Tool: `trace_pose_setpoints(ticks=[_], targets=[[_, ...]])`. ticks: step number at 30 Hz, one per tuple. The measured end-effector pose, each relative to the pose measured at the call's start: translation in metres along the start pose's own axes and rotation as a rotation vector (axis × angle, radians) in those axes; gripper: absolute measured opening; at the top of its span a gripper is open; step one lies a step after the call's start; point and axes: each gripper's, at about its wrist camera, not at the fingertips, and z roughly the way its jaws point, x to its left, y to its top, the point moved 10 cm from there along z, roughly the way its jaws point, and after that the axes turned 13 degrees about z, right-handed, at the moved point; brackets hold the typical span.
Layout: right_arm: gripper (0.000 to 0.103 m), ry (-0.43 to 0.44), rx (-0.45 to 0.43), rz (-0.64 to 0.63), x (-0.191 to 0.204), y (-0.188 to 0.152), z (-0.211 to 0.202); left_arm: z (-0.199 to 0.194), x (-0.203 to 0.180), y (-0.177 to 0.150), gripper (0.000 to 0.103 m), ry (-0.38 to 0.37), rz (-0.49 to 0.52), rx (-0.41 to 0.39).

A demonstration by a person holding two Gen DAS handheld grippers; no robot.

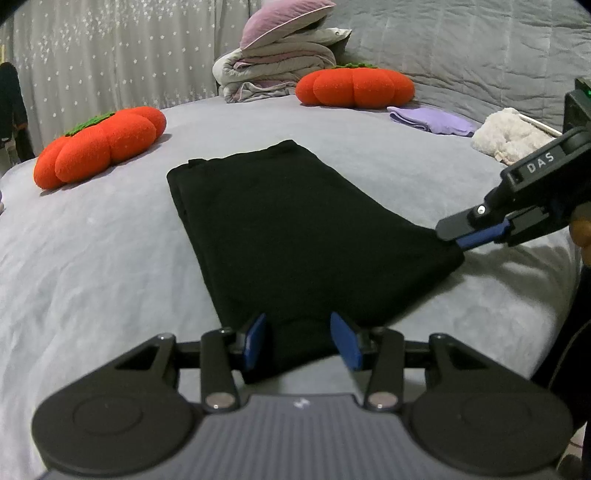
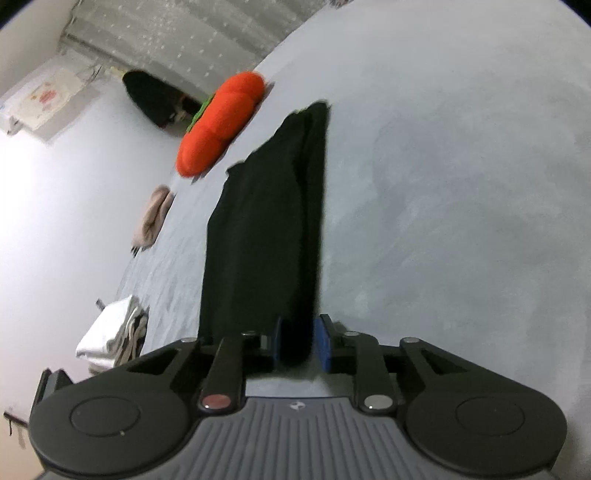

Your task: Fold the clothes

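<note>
One black garment [image 1: 280, 229] lay folded into a long strip on the grey bed [image 1: 92, 266], its far end reaching toward the pillows and its near end at the two claws. The left claw [image 1: 301, 341] stood at the near edge with its two blue pads [image 1: 255, 341] apart, a bunch of black cloth between them; I could not tell whether the pads pressed on it. The right claw [image 1: 448, 236] came in from the right side and met the garment's near right corner, which was drawn out to a point at its tip. In the right wrist view the right claw [image 2: 301, 341] had its two blue pads [image 2: 325, 341] a little apart with a dark fold of the garment [image 2: 266, 221] standing between them; a gap seemed to show beside the right pad, and whether the cloth was clamped I could not say.

Two orange pumpkin-shaped cushions sat on the bed: one [image 1: 99, 146] to the left of the garment, one [image 1: 354, 86] at the far end. Behind the far cushion rose one pile of folded bedding [image 1: 280, 66], topped by one mauve pillow [image 1: 284, 20]. To the right lay one folded lilac cloth [image 1: 432, 120] and one fluffy white item [image 1: 509, 134]. The right wrist view showed one beige item [image 2: 153, 218] and one stack of white and grey folded clothes [image 2: 114, 332] at the bed's edge. A star-patterned curtain [image 1: 110, 48] hung behind
</note>
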Motion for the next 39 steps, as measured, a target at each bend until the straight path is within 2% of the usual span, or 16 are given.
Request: trace_pose_setpoints(ticks=[5,7,8,9,14,21,24,28,32,34,35,36,39], targets=[[0.022,0.028,0.023,-0.049,0.010,-0.009,0.002,-0.001,0.000,0.000,0.041,-0.001,-0.001,0.002],[0.021,0.004,0.036,-0.087,0.012,-0.015,0.010,-0.001,0.000,-0.001,0.041,-0.001,0.000,0.002],[0.013,-0.016,0.040,-0.108,0.012,-0.017,0.013,-0.002,0.000,-0.001,0.041,-0.001,0.001,0.002],[0.008,-0.032,0.035,-0.128,0.012,-0.018,0.014,-0.002,0.000,-0.002,0.042,-0.001,0.003,0.001],[0.007,-0.080,-0.039,-0.196,0.014,-0.011,0.000,-0.003,0.002,-0.003,0.042,-0.007,-0.006,0.002],[0.010,-0.142,-0.025,-0.286,0.013,-0.020,0.003,-0.003,0.002,-0.002,0.043,-0.016,-0.013,0.008],[0.016,-0.124,-0.076,-0.312,0.021,-0.015,-0.005,-0.006,0.003,-0.002,0.044,-0.031,-0.021,0.008],[0.016,-0.078,-0.118,-0.370,0.038,-0.018,-0.005,-0.007,0.006,-0.002,0.045,-0.041,-0.035,0.006],[0.016,-0.082,-0.133,-0.451,0.052,-0.028,0.010,-0.007,0.006,-0.003,0.045,-0.039,-0.028,0.007],[0.016,-0.117,-0.104,-0.454,0.048,-0.031,0.021,-0.007,0.006,-0.004,0.045,-0.040,-0.029,0.007],[0.015,-0.165,-0.082,-0.438,0.039,-0.031,0.028,-0.007,0.006,-0.004,0.046,-0.040,-0.031,0.007],[0.007,-0.175,-0.081,-0.413,0.033,-0.028,0.028,-0.007,0.007,-0.004,0.046,-0.042,-0.035,0.008],[0.007,-0.186,-0.102,-0.350,0.022,-0.018,0.022,-0.008,0.010,-0.004,0.046,-0.041,-0.047,0.007]])
